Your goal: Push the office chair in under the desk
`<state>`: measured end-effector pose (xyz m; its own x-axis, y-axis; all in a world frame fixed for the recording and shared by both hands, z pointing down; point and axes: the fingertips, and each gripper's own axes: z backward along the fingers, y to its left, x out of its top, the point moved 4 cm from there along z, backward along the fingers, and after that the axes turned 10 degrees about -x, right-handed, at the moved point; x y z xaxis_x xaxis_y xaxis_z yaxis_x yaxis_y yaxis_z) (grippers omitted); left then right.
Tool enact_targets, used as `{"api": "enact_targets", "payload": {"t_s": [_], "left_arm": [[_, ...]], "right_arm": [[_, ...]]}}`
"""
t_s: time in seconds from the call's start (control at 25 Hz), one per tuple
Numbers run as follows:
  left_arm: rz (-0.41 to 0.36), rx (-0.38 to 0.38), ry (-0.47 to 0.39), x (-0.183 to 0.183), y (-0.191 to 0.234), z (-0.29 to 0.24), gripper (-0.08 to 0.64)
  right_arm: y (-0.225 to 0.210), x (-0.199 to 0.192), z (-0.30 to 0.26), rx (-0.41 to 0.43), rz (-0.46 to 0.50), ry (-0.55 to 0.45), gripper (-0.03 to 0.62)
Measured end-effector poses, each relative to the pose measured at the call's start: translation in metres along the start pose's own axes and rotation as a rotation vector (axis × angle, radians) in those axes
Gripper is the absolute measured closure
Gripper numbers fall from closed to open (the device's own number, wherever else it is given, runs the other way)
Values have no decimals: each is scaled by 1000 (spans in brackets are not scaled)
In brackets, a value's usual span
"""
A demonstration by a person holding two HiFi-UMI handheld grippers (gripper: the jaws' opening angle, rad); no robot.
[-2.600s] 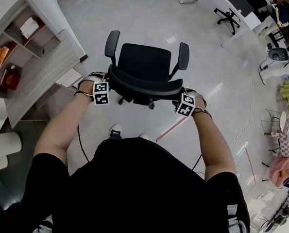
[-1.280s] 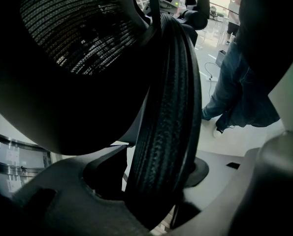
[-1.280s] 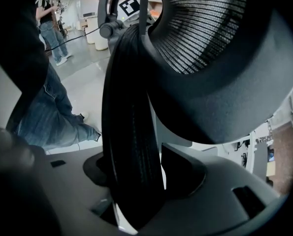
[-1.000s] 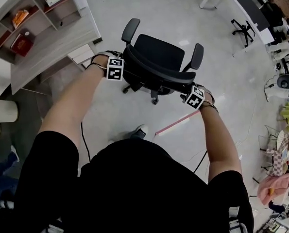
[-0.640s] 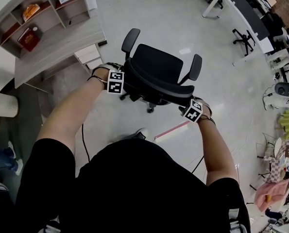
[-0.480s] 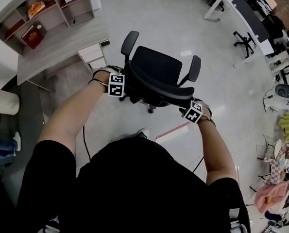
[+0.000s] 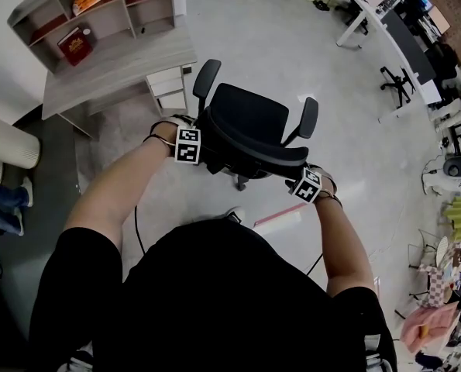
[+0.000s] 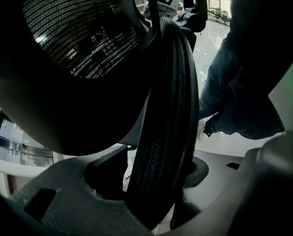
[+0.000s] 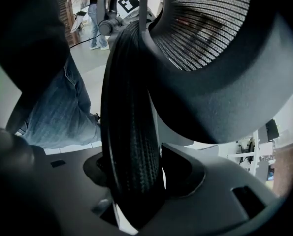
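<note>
Both grippers are on the office chair (image 7: 249, 122). Left gripper (image 8: 156, 191): fingers (image 8: 48, 200) clenched on the backrest rim (image 8: 168, 107), which is seated deep between them. Right gripper (image 9: 136, 181): likewise clamped on the rim, at its other end. The chair stands on open floor directly ahead of the fingers, seat facing away, not under anything yet. The desk (image 7: 122, 60) lies ahead and off to the left of the left fingers, well apart from the chair, with a drawer unit (image 7: 166, 85) beneath its near end.

Risks, as judged:
1. The seat does not face the desk, so a straight push would miss. It needs steering left.
2. The drawer unit is nearest the armrest (image 7: 205, 74) on the left fingers' side, so a wheel or that armrest could catch on it.
3. The armrests may strike the desk edge if they sit too high; cannot tell.
4. The hold is on a thin curved rim only, so a twisting push could slide it through the fingers.
</note>
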<state>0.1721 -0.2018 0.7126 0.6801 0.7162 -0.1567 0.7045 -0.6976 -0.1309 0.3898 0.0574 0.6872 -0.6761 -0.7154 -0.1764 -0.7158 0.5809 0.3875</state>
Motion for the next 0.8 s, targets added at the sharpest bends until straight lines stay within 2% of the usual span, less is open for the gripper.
{"api": "enact_targets", "payload": {"t_s": [0.4, 0.8], "left_arm": [[46, 14, -30, -12, -74, 17, 321], [59, 30, -46, -42, -120, 28, 333]], "right_arm": [[44, 15, 21, 3, 62, -19, 367], [84, 45, 31, 10, 90, -17, 367]]}}
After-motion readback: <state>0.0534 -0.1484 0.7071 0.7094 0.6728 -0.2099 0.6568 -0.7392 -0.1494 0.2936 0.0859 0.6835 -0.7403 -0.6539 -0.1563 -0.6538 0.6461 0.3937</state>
